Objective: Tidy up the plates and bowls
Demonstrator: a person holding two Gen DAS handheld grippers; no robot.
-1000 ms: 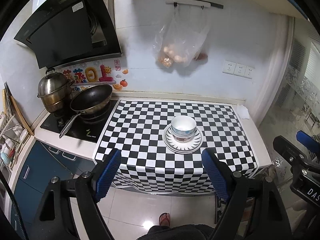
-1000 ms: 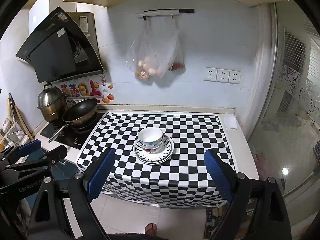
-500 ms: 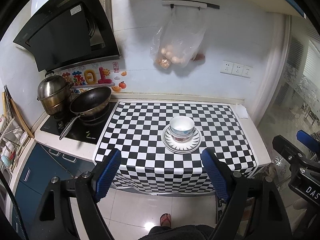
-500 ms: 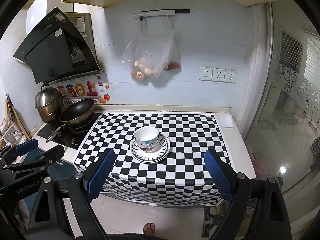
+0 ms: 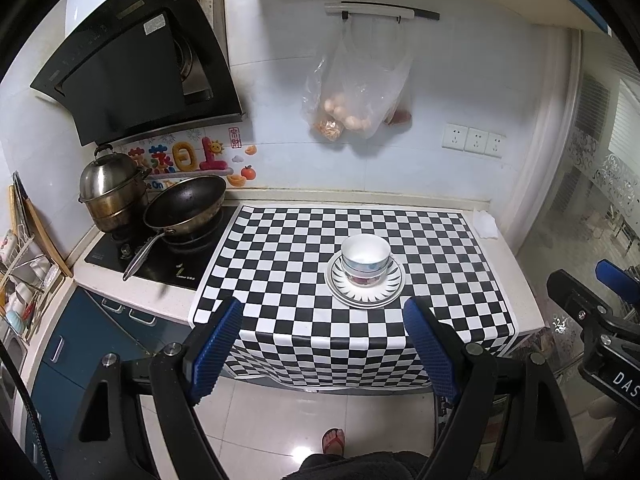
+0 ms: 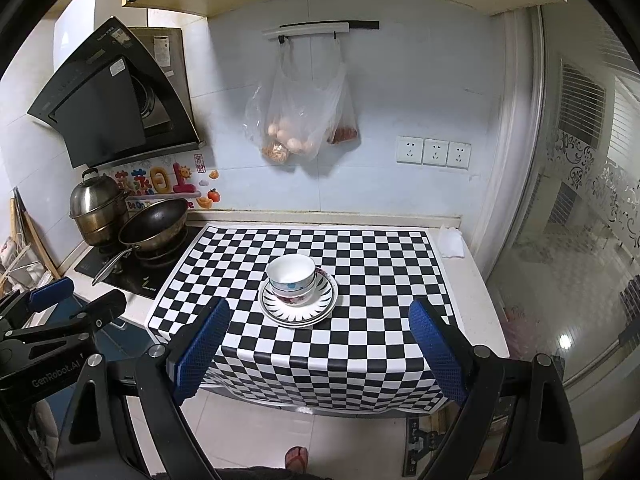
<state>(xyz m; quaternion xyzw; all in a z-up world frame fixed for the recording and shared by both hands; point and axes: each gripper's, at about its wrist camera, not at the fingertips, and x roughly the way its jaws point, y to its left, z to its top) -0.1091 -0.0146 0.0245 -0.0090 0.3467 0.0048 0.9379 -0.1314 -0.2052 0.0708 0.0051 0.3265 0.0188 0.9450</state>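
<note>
A stack of white bowls point(image 5: 365, 255) sits nested on stacked patterned plates point(image 5: 387, 285) on the checkered counter mat point(image 5: 280, 256). The same bowls point(image 6: 291, 274) and plates point(image 6: 322, 300) show in the right wrist view. My left gripper point(image 5: 324, 316) is open and empty, held back from the counter's front edge, above the floor. My right gripper point(image 6: 319, 319) is open and empty, also in front of the counter. Each gripper shows at the edge of the other's view.
A black wok point(image 5: 185, 207) and a steel pot point(image 5: 109, 188) stand on the hob at the left. A range hood point(image 5: 132, 76) hangs above. A plastic bag point(image 5: 356, 96) hangs on the wall. A dish rack point(image 5: 20, 264) is far left. A white cloth point(image 5: 485, 225) lies at the counter's right end.
Both grippers have drawn back slightly and shifted, so the counter sits a little farther away. The bowls and plates have not moved.
</note>
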